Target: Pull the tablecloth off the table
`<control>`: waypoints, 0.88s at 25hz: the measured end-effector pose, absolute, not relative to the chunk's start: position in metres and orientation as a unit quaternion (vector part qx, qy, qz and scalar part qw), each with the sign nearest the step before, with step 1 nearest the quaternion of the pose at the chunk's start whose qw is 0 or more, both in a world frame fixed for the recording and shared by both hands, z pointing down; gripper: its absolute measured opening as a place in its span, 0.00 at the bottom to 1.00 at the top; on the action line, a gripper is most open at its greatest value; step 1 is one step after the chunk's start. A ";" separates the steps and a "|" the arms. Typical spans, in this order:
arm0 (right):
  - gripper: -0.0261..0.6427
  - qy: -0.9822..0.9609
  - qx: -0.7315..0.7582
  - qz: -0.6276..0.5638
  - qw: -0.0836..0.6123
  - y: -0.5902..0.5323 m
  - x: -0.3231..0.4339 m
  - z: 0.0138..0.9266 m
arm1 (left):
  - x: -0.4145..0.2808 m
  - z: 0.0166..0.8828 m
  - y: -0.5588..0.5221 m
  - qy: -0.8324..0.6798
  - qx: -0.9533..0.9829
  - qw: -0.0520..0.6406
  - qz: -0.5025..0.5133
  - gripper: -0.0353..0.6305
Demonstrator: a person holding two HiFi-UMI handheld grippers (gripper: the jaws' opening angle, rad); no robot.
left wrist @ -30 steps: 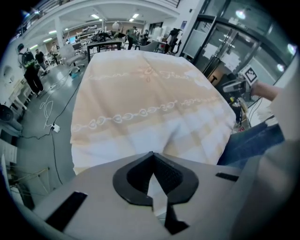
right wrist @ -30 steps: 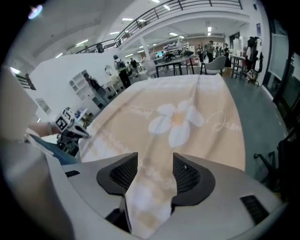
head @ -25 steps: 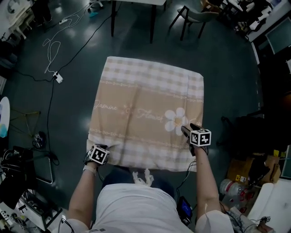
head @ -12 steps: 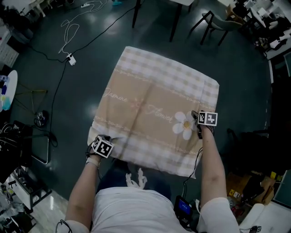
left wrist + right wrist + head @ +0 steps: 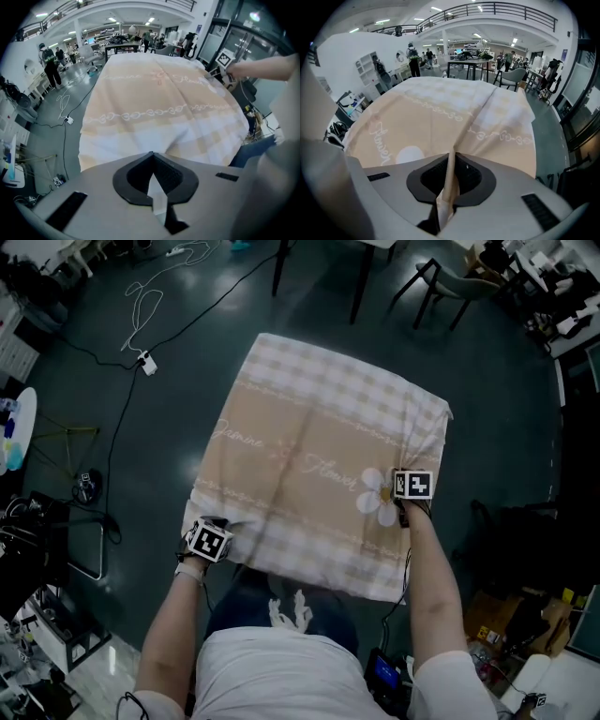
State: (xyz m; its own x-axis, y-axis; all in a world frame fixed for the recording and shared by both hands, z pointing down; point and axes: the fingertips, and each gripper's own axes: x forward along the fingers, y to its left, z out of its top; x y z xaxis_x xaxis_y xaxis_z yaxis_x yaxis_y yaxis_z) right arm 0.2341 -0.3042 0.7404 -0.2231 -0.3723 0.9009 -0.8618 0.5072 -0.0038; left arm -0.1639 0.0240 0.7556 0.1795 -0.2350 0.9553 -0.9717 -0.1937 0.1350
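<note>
A beige and white checked tablecloth (image 5: 309,451) with a daisy print (image 5: 379,497) covers a square table. My left gripper (image 5: 214,532) sits at the near left edge, shut on a pinched fold of the white border (image 5: 158,199). My right gripper (image 5: 405,497) stands just right of the daisy near the right edge. Its jaws have just been closing and now press on a raised fold of beige cloth (image 5: 448,180). A crease runs from that fold toward the far right corner (image 5: 487,101). The table itself is hidden under the cloth.
Dark floor surrounds the table. A white cable and power strip (image 5: 145,362) lie at the far left, and a chair (image 5: 450,282) and table legs (image 5: 361,277) stand beyond the far edge. Clutter lines the left side (image 5: 37,540) and the right side (image 5: 525,615). People stand in the distance (image 5: 49,65).
My right gripper moved forward from the near edge to beside the daisy, lowered onto the cloth and shut on a fold, drawing a crease from the far right corner. The left gripper stayed.
</note>
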 end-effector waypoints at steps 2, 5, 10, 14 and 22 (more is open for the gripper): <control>0.10 -0.736 0.412 0.279 0.458 -0.293 0.224 0.742 | -0.164 0.757 0.023 -0.471 0.645 0.421 0.431 0.07; 0.09 -0.742 0.406 0.293 0.446 -0.271 0.208 0.743 | -0.165 0.763 0.029 -0.475 0.648 0.420 0.421 0.07; 0.09 -0.743 0.397 0.291 0.453 -0.233 0.192 0.744 | -0.168 0.758 0.033 -0.486 0.654 0.424 0.396 0.07; 0.09 -0.742 0.393 0.281 0.466 -0.210 0.189 0.745 | -0.163 0.740 0.025 -0.496 0.668 0.429 0.352 0.07; 0.08 -0.729 0.403 0.345 0.433 -0.167 0.189 0.748 | -0.192 0.719 -0.051 -0.531 0.690 0.371 0.324 0.19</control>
